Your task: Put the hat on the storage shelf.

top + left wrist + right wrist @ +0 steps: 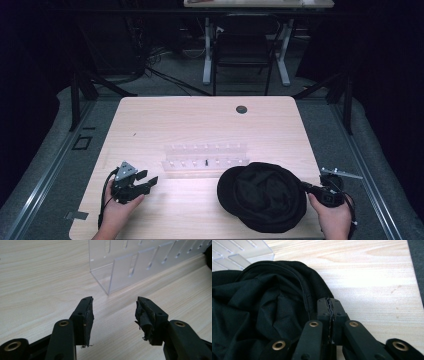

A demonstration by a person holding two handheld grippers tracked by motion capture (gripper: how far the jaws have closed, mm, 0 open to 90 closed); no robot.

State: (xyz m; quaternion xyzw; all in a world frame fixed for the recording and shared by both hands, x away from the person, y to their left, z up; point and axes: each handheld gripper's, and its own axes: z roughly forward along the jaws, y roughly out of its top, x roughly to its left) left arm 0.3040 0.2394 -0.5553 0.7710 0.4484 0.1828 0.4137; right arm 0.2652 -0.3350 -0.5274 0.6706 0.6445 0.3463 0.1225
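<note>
A black fabric hat (262, 195) lies crown down near the table's front edge, right of centre. My right gripper (303, 186) is at its right rim. In the right gripper view the jaws (329, 300) are pressed together, with the hat (262, 305) rim running into their tips. My left gripper (148, 177) is held low over the front left of the table. It is open, with nothing between its jaws (113, 302). A clear acrylic rack (205, 155) with slotted walls stands mid-table, just ahead of the left gripper (130, 267).
The light wooden table (150, 120) has a round cable hole (241, 109) at its far middle. A small dark item (206, 162) sits in the rack. A chair (244, 50) and another desk stand beyond the table. The table's right edge (409, 270) is close to my right gripper.
</note>
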